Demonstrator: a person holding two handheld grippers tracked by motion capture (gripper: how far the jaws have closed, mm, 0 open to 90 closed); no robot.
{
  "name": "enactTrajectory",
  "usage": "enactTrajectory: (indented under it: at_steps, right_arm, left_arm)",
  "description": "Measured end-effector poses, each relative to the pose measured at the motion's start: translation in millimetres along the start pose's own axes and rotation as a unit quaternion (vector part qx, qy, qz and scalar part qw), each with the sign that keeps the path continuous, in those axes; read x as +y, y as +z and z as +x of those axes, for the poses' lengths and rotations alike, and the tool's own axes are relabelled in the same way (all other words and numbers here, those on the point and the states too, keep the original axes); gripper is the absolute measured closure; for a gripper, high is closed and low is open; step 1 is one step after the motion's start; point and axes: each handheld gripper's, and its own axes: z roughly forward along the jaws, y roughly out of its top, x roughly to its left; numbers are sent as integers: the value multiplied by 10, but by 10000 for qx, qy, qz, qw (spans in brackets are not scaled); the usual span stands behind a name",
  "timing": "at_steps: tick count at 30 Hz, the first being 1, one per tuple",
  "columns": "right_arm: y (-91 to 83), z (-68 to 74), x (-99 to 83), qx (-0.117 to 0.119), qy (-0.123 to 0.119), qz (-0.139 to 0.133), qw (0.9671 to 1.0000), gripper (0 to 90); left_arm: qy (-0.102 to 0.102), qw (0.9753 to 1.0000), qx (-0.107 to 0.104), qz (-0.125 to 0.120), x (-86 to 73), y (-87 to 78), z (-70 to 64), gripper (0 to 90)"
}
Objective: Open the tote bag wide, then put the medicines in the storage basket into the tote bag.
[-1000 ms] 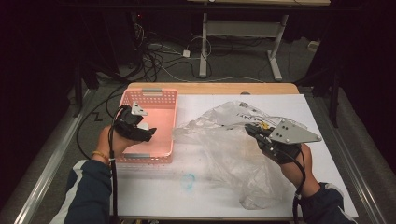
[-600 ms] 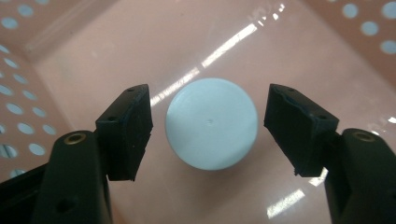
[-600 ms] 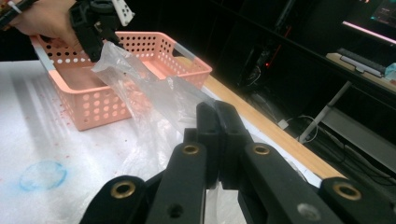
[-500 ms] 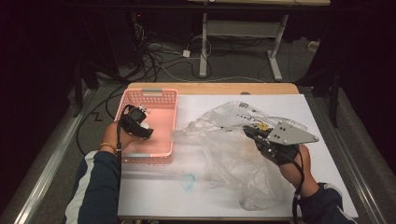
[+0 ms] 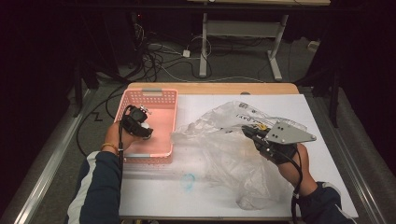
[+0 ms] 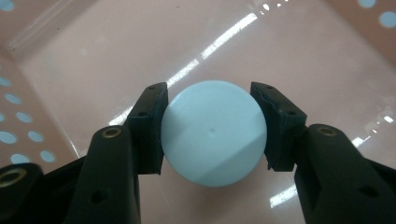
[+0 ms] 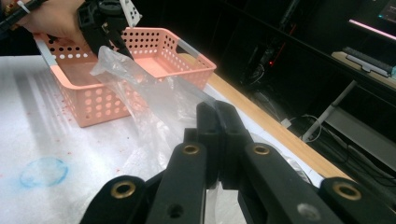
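Observation:
My left gripper (image 6: 211,95) points down into the pink basket (image 6: 289,42) and is shut on a pale blue round object (image 6: 214,135) with a small dimple in its face. From above, the left gripper (image 5: 139,125) sits over the pink basket (image 5: 148,92) at the table's left. A crumpled clear plastic bag (image 5: 224,149) lies across the middle of the white sheet. My right gripper (image 5: 248,132) is shut on the bag's upper fold. Its own camera shows the right gripper (image 7: 217,112) pinching the bag (image 7: 149,93), with the basket (image 7: 187,56) and left gripper (image 7: 105,21) beyond.
A blue smudge (image 5: 188,180) marks the white sheet (image 5: 154,196) in front of the basket. A wooden table edge (image 5: 219,87) runs along the far side, with cables (image 5: 159,60) and desk legs on the floor beyond. Metal rails flank the table.
My left gripper has turned from pointing right to pointing down and moved farther into the basket. The right gripper and bag have barely shifted.

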Motion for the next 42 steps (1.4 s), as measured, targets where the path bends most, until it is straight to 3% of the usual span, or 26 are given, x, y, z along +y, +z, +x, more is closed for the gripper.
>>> enactTrajectory:
  at_steps: [9,14,20,25,29,33,34,35,37,38,42]
  right_arm:
    - [13,-9,-12,-65,-3,13,10000,900]
    - [29,-13,-10,-28,14,12,10000,900]
    - [40,-19,-22,-37,-2,34,10000,900]
    - [33,-14,-45,-71,-7,59,10000,900]
    - [27,-22,-38,-128,-1,17,9999,900]
    - [52,-21,-45,-170,14,34,9998,900]
    - [52,-21,-45,-170,14,34,9998,900]
    - [57,-22,-50,-198,10,24,9998,900]
    - [63,-19,-55,-263,55,11,9996,900]
    - [65,-20,-52,-303,39,4,9995,900]
    - [39,-32,-16,-510,-17,-100,9986,900]
  left_arm:
    - [107,9998,119,-75,5,-29,-32,477]
    - [75,9995,104,-282,-4,-82,-46,478]
    - [59,9958,286,-869,-42,-222,-119,478]
    - [48,9880,330,-1506,-117,-368,-223,479]
    - [88,9821,371,-1845,-176,-498,-290,479]
    - [147,9739,302,-2247,-266,-694,-396,479]
    - [187,9717,299,-2335,-290,-748,-432,479]
    - [275,9678,338,-2478,-314,-806,-473,479]
    - [457,9628,242,-2653,-374,-930,-617,479]
    - [526,9623,205,-2661,-404,-978,-701,479]
    - [829,9529,96,-2917,-481,-1137,-954,479]
